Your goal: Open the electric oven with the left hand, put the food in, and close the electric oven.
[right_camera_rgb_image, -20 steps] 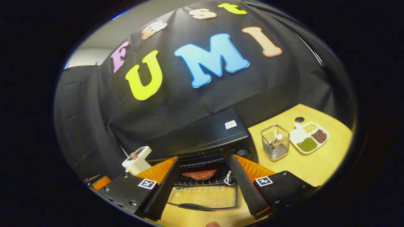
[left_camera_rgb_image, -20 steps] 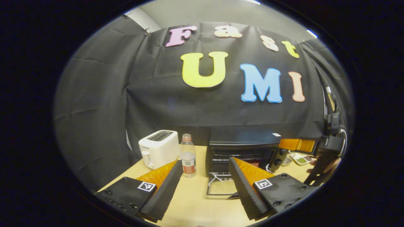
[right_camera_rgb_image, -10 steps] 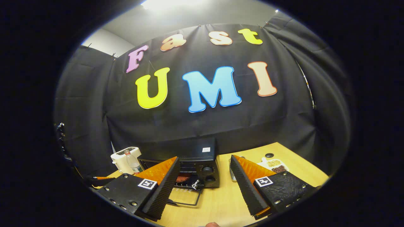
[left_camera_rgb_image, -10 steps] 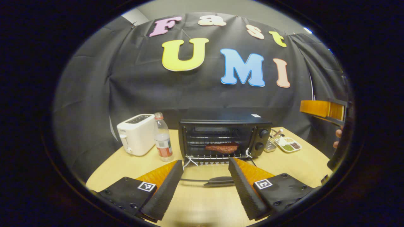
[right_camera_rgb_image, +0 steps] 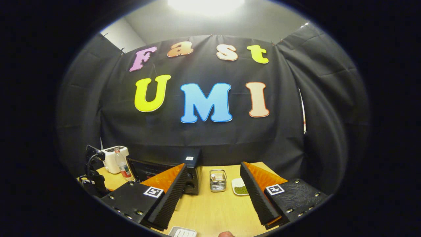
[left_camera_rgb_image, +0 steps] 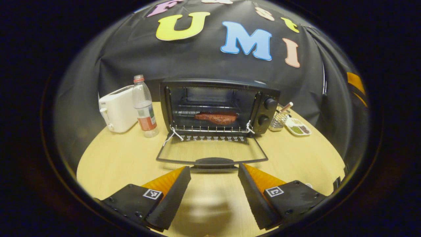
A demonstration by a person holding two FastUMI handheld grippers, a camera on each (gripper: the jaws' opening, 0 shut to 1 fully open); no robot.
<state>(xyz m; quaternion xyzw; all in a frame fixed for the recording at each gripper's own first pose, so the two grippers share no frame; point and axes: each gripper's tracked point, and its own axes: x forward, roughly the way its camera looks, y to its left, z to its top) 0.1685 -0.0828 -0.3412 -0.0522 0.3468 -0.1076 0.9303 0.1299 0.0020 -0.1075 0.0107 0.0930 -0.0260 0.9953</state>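
On the wooden table, against the booth wall: electric oven, door dropped flat toward the camera, its glass lying on the tabletop. Food, 1 reddish slab, sits on the wire rack inside, mid-cavity. Door handle is a dark bar along the door's front edge, long axis running side to side, directly ahead of the left gripper and just beyond its fingertips, roughly centred on the gap. Left jaws wide, holding nothing. Right gripper, seen in its own view, is held high and well back from the oven, jaws also wide and empty; left is plainly the nearer tool. Judgement: loading looks done, closing remains; the handle wants a lift from under, swinging up and away. Beside the oven: white toaster, water bottle, wire basket, sectioned dish.
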